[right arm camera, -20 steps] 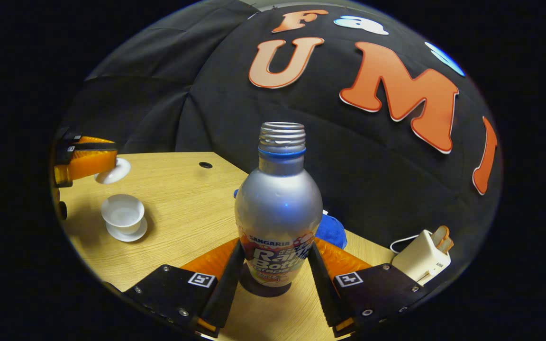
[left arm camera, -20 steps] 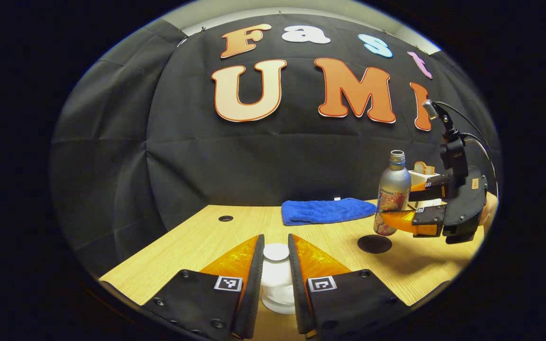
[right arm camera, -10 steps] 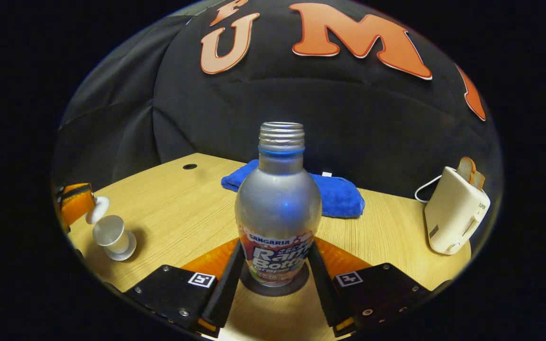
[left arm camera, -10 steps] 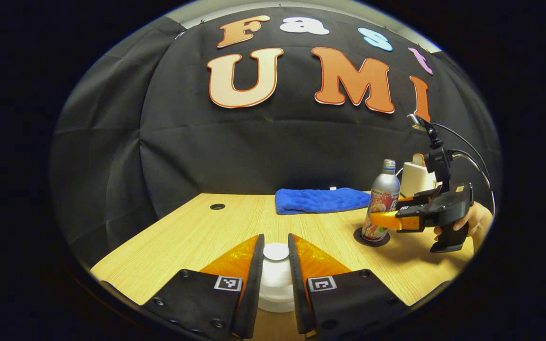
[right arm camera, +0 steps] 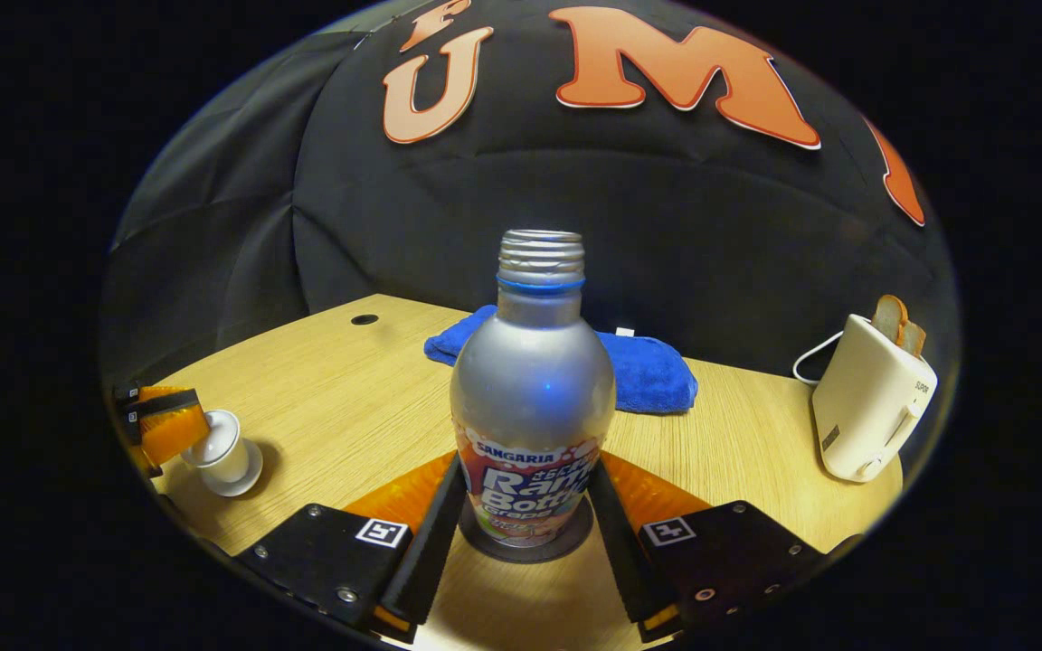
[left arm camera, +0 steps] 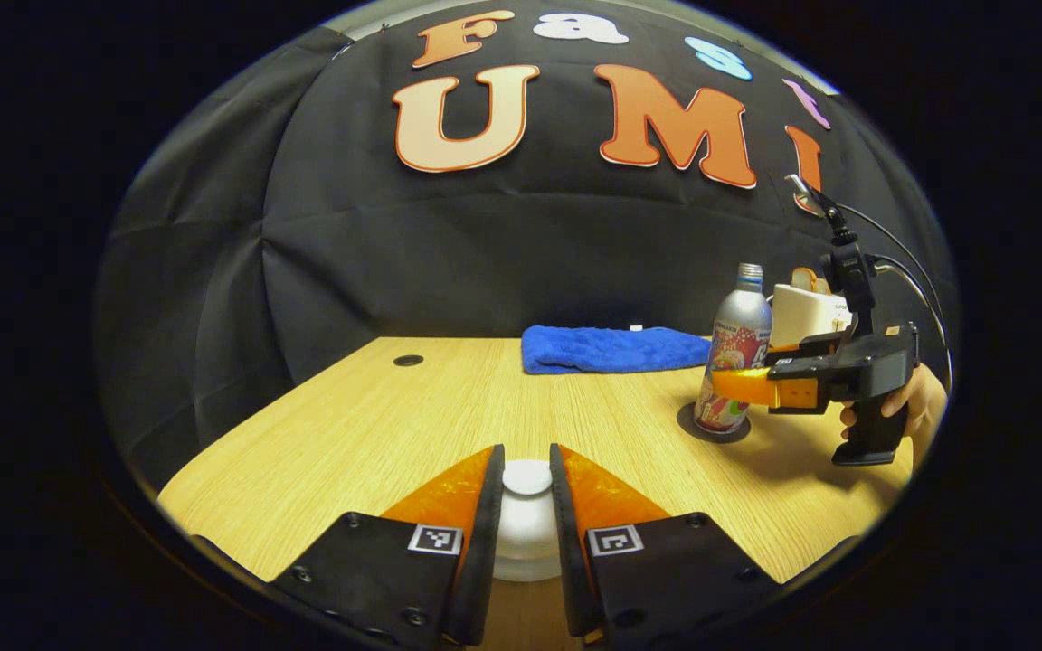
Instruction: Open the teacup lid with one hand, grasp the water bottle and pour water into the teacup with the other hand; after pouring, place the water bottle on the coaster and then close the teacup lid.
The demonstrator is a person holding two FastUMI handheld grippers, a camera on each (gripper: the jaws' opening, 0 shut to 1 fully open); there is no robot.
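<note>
The water bottle point(right arm camera: 532, 398) is standing upright on the round dark coaster point(right arm camera: 485, 547), and it serves as the landmark here. The right gripper point(right arm camera: 525, 515) is reaching around the bottle's lower, labelled part, its jaws sitting against both sides of the label; in the left gripper view the same gripper point(left arm camera: 738, 384) is seen at the bottle point(left arm camera: 738, 357), with a hand point(left arm camera: 914, 407) gripping its handle. The bottle's threaded neck is uncapped.

Well to the left of the bottle in the right gripper view, the white teacup point(right arm camera: 227, 457) is sitting on its saucer, and the left gripper point(right arm camera: 168, 425) is holding the lid point(right arm camera: 213, 429) right at the cup's mouth; whether the lid is fully seated cannot be told. In the left gripper view the left gripper's point(left arm camera: 526, 506) jaws are nearly closed, pinching the lid's white knob point(left arm camera: 526, 476) between them.

Behind the bottle a folded blue towel point(right arm camera: 657, 375) is lying on the tabletop point(right arm camera: 349, 389). To the bottle's right a cream toaster point(right arm camera: 869, 407) with bread in its slot is standing near the tabletop's edge.
</note>
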